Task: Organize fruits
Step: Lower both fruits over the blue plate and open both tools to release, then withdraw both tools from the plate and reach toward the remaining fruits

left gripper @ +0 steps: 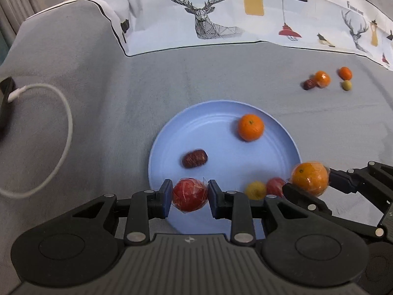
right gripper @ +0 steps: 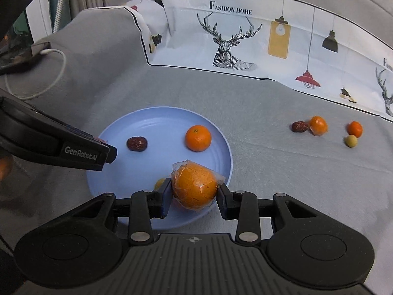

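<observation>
A light blue plate (left gripper: pixel 221 113) (right gripper: pixel 118 127) lies on the grey cloth. On it sit a bare orange (left gripper: pixel 250 127) (right gripper: pixel 198 138), a dark red date (left gripper: pixel 195 158) (right gripper: pixel 136 143), a small yellow fruit (left gripper: pixel 256 190) (right gripper: pixel 159 183) and a small red fruit (left gripper: pixel 275 186). My left gripper (left gripper: pixel 189 198) is shut on a plastic-wrapped red fruit (left gripper: pixel 189 194) over the plate's near edge. My right gripper (right gripper: pixel 194 196) is shut on a plastic-wrapped orange (right gripper: pixel 194 187) (left gripper: pixel 310 179) over the plate's right part.
Loose fruits lie on the cloth at the far right: a date (right gripper: pixel 299 126), a wrapped orange (right gripper: pixel 318 125), a small orange (right gripper: pixel 355 129) and a pale green fruit (right gripper: pixel 351 140). A white cable (left gripper: pixel 56 132) and dark device (left gripper: pixel 5 103) lie left. A printed deer cloth (right gripper: pixel 233 44) lies behind.
</observation>
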The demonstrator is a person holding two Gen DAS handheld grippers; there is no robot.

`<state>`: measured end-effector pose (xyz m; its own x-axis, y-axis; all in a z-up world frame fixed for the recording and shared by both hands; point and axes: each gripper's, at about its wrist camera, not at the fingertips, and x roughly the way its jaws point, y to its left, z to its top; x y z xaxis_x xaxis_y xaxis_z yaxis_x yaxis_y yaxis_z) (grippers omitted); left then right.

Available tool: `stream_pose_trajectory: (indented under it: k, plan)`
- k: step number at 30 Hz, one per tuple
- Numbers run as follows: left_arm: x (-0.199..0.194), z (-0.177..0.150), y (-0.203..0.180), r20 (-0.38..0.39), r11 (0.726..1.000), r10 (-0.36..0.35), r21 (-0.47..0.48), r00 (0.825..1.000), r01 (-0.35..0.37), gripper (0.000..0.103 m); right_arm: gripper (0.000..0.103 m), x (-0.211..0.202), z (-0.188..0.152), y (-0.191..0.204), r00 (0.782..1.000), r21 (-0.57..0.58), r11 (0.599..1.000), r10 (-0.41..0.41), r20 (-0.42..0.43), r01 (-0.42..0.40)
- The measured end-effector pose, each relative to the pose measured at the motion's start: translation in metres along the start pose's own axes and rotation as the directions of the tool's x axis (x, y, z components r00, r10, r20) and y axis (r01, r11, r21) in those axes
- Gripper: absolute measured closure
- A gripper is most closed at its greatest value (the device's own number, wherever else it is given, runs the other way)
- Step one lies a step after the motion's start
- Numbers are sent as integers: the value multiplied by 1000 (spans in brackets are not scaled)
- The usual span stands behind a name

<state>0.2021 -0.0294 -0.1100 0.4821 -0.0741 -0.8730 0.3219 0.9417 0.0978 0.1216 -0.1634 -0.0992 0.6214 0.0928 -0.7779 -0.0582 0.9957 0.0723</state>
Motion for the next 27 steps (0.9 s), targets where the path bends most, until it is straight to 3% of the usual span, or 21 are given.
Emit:
stream_pose_trajectory:
  k: [1,2,3,5,8,14,18,27]
  plan:
    - [0,2,0,14,1000,6,0,1000,-6,46,63,4,2,0,1000,-4,1000,4,-1,-4]
    - [-4,4,0,39,1000,11,-2,999,-10,19,55,7,5,-1,1000,-6,1000,10,-1,-10]
    - [-10,5,1,71,1000,24,-8,997,-24,1,49,8,7,-1,1000,-9,1000,11,2,-11]
    - [-29,2,3,129,999,44,-20,991,-42,0,30,5,11,-1,1000,-26,1000,6,7,-6]
    - [-52,-11,4,116,1000,29,-12,993,-27,0,17,-16,5,-6,1000,-23,1000,3,1,-3]
    - [-93,-72,5,55,998,65,-11,996,-64,0,12,-79,-36,-14,997,44,998,39,-71,-36]
    - [-121,-110,10,30,996,79,-45,996,-77,0,8,-125,-55,0,999,57,998,30,-35,-28]
    - [-178,-136,7,157,994,79,-82,984,-66,0,6,-193,-71,15,992,41,998,-57,112,52]
